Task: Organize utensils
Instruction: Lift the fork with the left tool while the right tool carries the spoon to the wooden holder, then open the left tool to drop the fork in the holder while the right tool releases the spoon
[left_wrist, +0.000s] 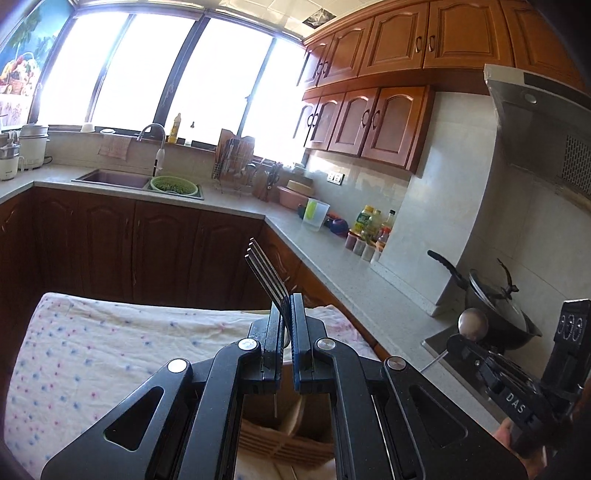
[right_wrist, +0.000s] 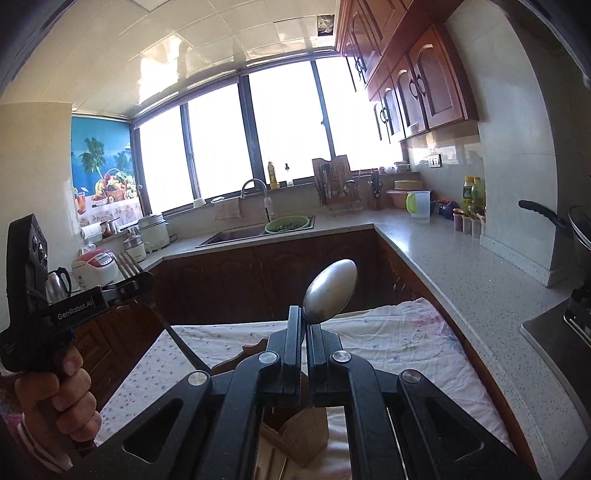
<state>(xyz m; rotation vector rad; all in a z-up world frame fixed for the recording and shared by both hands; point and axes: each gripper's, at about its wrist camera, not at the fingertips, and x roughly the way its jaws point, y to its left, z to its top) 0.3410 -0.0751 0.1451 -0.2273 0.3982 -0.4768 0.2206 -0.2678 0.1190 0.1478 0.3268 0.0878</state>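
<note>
Left view: left gripper (left_wrist: 284, 306) fingers clamped on the fork (left_wrist: 266, 275), tines up and far, wooden holder (left_wrist: 284, 439) right below on the cloth-covered table (left_wrist: 92, 350); right view: right gripper (right_wrist: 306, 325) pinching the spoon (right_wrist: 330, 291), bowl up, holder (right_wrist: 303, 435) underneath, nothing really blocking the drop.

Steel fork (left_wrist: 266, 275) stuck up tines-first, tilted left; spoon (right_wrist: 330, 291) (dull metal, bowl up) probably leaned right.
</note>
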